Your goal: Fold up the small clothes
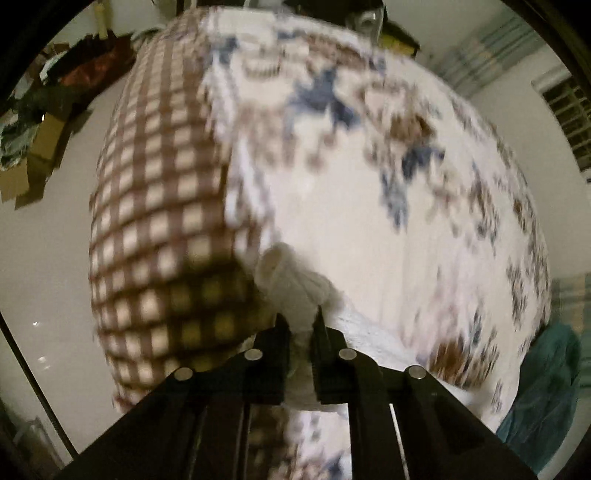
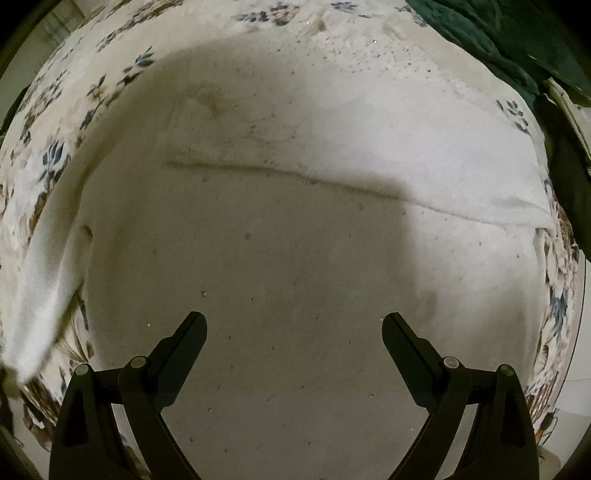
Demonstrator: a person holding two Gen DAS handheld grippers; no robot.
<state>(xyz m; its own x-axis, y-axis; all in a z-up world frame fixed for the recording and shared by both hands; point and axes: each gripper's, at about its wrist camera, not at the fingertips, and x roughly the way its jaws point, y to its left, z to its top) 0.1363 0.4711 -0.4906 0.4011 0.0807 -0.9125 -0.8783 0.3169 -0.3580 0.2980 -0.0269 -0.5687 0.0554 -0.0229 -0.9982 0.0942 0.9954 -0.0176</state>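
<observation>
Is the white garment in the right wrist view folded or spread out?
Mostly spread: the white garment lies flat across the floral sheet, with one crease crossing it. The open right tool hovers over it.

The white garment (image 2: 295, 258) lies spread flat on a floral cloth (image 2: 44, 158), with some small stains and one crease across it. One bunched white corner (image 1: 295, 288) is lifted.

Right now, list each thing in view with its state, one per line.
left gripper: shut on a bunched bit of the white garment.
right gripper: open, holding nothing, above the garment.
white garment: spread mostly flat, one crease across it, left edge lifted.
floral cover: spread under the garment.
green cloth: heaped, unfolded.
</observation>
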